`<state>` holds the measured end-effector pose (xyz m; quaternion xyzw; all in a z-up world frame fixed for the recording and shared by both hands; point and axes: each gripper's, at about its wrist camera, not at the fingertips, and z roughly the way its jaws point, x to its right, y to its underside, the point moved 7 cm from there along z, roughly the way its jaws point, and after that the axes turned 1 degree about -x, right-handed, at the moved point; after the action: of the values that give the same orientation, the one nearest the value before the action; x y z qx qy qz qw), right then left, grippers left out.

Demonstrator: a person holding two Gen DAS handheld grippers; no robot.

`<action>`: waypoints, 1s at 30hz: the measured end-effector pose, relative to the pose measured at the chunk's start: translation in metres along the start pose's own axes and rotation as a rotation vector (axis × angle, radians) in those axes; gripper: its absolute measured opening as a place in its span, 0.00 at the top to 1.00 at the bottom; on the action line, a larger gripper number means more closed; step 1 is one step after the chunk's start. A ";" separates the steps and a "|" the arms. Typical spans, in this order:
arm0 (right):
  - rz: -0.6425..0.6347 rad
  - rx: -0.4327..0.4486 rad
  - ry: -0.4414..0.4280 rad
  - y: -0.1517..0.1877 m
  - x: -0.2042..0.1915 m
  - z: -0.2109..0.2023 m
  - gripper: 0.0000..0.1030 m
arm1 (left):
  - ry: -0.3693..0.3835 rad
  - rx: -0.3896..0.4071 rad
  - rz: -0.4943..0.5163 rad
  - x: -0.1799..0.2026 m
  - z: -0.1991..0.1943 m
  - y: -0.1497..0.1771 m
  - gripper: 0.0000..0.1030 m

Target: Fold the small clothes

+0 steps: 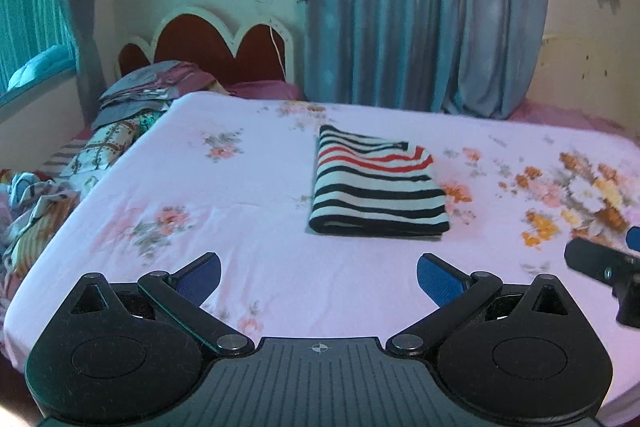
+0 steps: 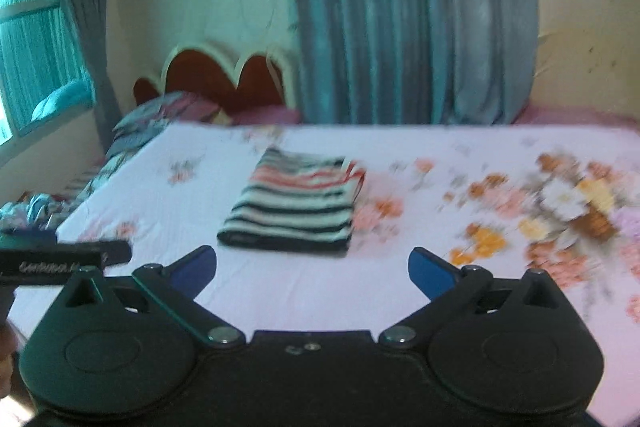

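Observation:
A small striped garment [image 1: 378, 189], black, white and red, lies folded into a neat rectangle on the pink floral bed sheet [image 1: 248, 195]. It also shows, blurred, in the right wrist view [image 2: 296, 203]. My left gripper [image 1: 319, 277] is open and empty, held above the sheet in front of the garment and apart from it. My right gripper [image 2: 312, 273] is open and empty, also in front of the garment. Part of the right gripper shows at the right edge of the left wrist view [image 1: 608, 267]. Part of the left gripper shows at the left of the right wrist view [image 2: 60, 259].
A pile of clothes and bedding [image 1: 132, 115] lies at the bed's left side by the red headboard [image 1: 216, 47]. Grey-blue curtains [image 1: 420, 7] hang behind the bed. A window [image 1: 28, 7] is at the left.

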<state>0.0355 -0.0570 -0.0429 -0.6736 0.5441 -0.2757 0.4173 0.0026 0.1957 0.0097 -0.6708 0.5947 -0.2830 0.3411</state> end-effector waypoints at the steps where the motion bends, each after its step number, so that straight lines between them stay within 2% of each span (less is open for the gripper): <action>1: 0.003 0.019 0.000 -0.003 0.000 -0.010 0.01 | -0.003 0.008 0.000 -0.001 -0.010 0.001 0.00; 7: -0.008 0.112 -0.026 -0.008 -0.012 -0.053 0.01 | -0.006 0.050 -0.005 -0.007 -0.061 0.010 0.00; 14: -0.019 0.130 -0.029 -0.004 -0.016 -0.075 0.01 | -0.005 0.058 -0.035 -0.012 -0.092 0.019 0.00; 30: -0.008 0.128 0.015 0.004 -0.010 -0.081 0.01 | -0.021 0.098 -0.037 -0.007 -0.112 0.019 0.00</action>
<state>-0.0356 -0.0693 -0.0046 -0.6456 0.5258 -0.3167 0.4543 -0.0973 0.1880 0.0628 -0.6672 0.5639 -0.3110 0.3744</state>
